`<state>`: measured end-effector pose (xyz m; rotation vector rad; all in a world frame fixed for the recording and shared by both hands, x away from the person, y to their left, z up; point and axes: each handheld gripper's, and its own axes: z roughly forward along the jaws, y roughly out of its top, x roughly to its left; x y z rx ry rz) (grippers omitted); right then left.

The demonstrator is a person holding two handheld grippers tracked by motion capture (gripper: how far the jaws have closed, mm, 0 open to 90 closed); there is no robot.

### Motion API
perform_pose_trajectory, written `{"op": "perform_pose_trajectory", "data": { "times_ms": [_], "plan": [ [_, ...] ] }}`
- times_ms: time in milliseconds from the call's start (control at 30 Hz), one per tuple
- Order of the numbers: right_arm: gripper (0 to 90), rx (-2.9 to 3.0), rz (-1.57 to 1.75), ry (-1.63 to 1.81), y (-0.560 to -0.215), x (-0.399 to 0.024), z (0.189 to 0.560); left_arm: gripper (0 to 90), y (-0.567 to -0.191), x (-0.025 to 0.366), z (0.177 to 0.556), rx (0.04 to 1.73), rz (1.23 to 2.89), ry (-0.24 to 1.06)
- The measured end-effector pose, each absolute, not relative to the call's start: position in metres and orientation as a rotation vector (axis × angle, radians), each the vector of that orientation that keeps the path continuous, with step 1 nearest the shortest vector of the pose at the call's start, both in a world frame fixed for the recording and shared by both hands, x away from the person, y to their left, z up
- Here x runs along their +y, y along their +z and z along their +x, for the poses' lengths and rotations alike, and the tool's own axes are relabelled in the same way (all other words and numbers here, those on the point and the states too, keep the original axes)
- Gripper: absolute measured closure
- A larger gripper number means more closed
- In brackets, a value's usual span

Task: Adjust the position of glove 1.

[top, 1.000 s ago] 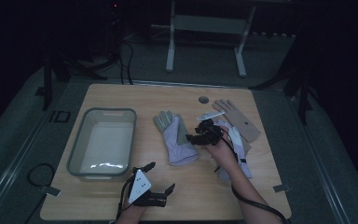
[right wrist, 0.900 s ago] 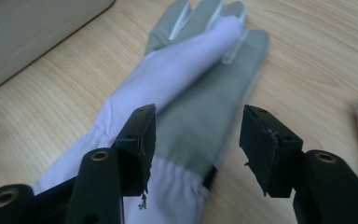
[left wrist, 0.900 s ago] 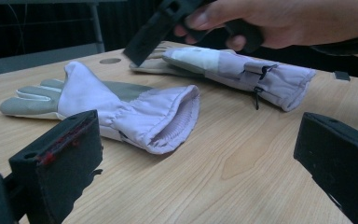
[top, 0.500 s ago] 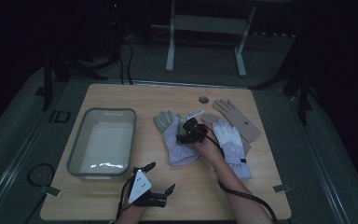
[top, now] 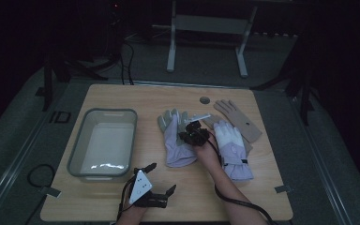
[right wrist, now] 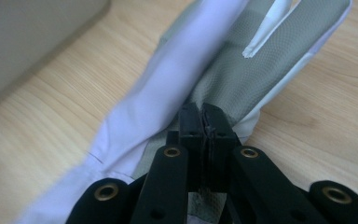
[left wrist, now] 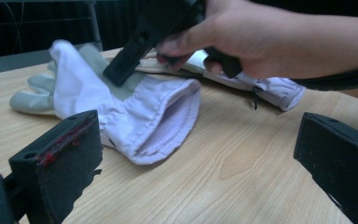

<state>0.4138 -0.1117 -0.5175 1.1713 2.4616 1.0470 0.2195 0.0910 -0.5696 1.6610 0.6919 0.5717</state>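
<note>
My right claw (top: 191,136) has just been closing and now pinches the grey palm fabric of the lavender glove (top: 176,140) at table centre, so I should lift gently toward the grey bin (top: 104,143) at nine o'clock, left claw (top: 159,180) idle, jaws apart

Lavender-and-grey glove (top: 177,138), flat on the table, palm up, fabric pinched mid-palm

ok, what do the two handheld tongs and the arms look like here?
Both tongs are black. The left tongs carry a grey three-cornered plate with dark dots; their block-shaped pads show red smears. The right tongs have black link arms with brass-coloured rivets and a black cable trailing along the forearm. Forearms are bare, no sleeves.
</note>
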Motion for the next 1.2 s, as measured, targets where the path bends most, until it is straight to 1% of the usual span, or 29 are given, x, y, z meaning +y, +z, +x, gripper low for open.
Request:
{"op": "perform_pose_trajectory", "data": {
  "times_ms": [267, 433, 567, 700, 733, 800, 867, 1000, 1100, 1167, 1200],
  "plan": [
    [87.8, 2.384, 1.281, 1.166, -0.499, -0.134, 0.384, 1.2, -0.57, 0.091, 0.219, 0.694, 1.657, 0.573],
    [87.7, 2.346, 1.282, 1.131, -0.495, -0.148, 0.362, 1.2, -0.57, 0.091, 0.22, 0.694, 1.659, 0.571],
    [87.6, 2.352, 1.303, 1.109, -0.501, -0.161, 0.351, 1.2, -0.57, 0.091, 0.219, 0.694, 1.659, 0.573],
    [86.3, 2.359, 1.334, 0.975, -0.52, -0.165, 0.35, 1.2, -0.57, 0.091, 0.22, 0.696, 1.66, 0.572],
    [83.7, 2.367, 1.348, 0.961, -0.524, -0.166, 0.352, 1.2, -0.57, 0.091, 0.22, 0.696, 1.659, 0.573],
    [73.7, 2.371, 1.346, 0.911, -0.531, -0.167, 0.354, 1.2, -0.57, 0.091, 0.22, 0.697, 1.659, 0.572],
    [66.6, 2.356, 1.353, 0.893, -0.535, -0.167, 0.355, 1.2, -0.57, 0.092, 0.22, 0.699, 1.657, 0.57],
    [58.8, 2.37, 1.343, 0.892, -0.535, -0.164, 0.356, 1.2, -0.57, 0.092, 0.22, 0.701, 1.654, 0.568],
    [55.5, 2.382, 1.334, 0.904, -0.531, -0.165, 0.356, 1.2, -0.57, 0.092, 0.22, 0.698, 1.656, 0.571],
    [55.0, 2.392, 1.334, 0.913, -0.528, -0.166, 0.355, 1.2, -0.57, 0.092, 0.22, 0.699, 1.657, 0.569],
    [51.6, 2.395, 1.332, 0.912, -0.527, -0.166, 0.354, 1.2, -0.57, 0.092, 0.22, 0.7, 1.657, 0.569]
  ]
}}
